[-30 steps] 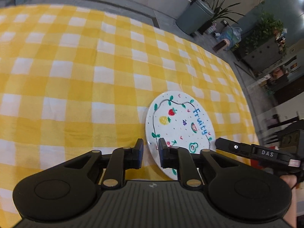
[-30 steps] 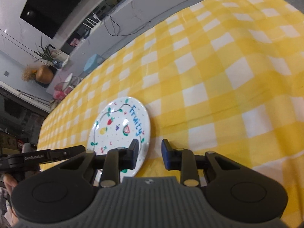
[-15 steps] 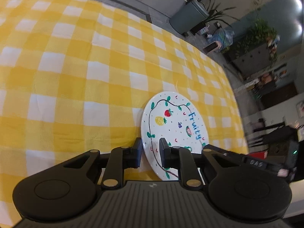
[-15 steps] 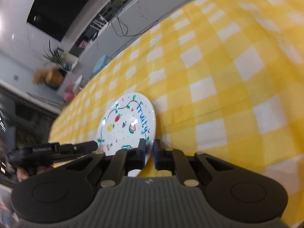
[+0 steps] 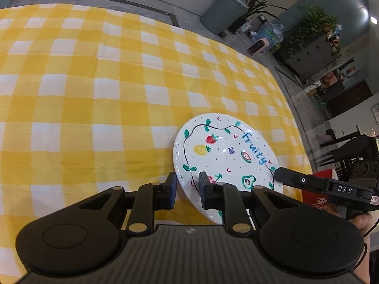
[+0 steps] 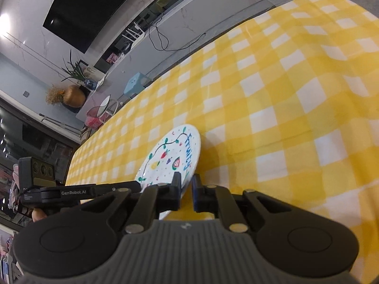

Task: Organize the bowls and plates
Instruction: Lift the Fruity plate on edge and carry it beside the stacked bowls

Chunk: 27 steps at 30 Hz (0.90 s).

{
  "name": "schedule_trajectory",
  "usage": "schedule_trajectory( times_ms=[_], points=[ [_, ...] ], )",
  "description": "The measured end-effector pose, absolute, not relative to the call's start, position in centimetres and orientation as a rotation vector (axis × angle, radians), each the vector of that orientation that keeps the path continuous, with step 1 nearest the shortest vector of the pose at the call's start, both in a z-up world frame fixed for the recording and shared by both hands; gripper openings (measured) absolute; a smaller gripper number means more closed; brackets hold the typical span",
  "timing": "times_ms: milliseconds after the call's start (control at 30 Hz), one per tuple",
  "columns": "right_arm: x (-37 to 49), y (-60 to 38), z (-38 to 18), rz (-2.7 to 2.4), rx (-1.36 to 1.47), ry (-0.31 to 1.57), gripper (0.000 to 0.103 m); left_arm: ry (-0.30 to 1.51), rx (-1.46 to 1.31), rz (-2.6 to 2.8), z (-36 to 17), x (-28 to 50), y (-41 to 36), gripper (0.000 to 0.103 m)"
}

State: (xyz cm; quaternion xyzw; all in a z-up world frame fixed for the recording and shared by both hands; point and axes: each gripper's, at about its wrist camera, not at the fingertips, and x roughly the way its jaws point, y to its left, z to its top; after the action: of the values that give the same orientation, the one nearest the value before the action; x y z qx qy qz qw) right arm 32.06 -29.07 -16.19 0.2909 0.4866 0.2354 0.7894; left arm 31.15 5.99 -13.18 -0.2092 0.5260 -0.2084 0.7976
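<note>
Both grippers, left gripper (image 5: 187, 184) and right gripper (image 6: 186, 190), clench opposite rims of the fruit-painted plate (image 5: 222, 156), low in frame, tilting it off the checked cloth (image 5: 94, 94), likely for a steadier carry.

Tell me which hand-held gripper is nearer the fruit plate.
Neither: both touch it. The left hand-held gripper straddles the plate's near rim, the right hand-held gripper is clamped on the opposite rim, and the plate is tilted up off the tablecloth.

Fruit-painted plate (image 5: 225, 151) between hand-held gripper (image 5: 187, 190) fingers
</note>
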Motion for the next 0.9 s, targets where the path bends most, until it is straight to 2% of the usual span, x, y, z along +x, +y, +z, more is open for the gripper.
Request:
schedule_trajectory(
  times_ms=[333, 667, 900],
  points=[
    [28.9, -29.7, -13.4, 0.501, 0.626, 1.02, 0.007, 1.121, -0.452, -0.558, -11.6, 29.6, 5.9, 0.02],
    [22.3, -31.7, -11.2, 0.437, 0.707, 1.005, 0.007, 1.21, -0.511, -0.743, -12.0, 29.0, 4.7, 0.022],
    [17.2, -32.6, -12.0, 0.423, 0.763, 1.066, 0.008, 1.219, -0.432, -0.813, -11.3, 27.6, 2.4, 0.022]
  ],
)
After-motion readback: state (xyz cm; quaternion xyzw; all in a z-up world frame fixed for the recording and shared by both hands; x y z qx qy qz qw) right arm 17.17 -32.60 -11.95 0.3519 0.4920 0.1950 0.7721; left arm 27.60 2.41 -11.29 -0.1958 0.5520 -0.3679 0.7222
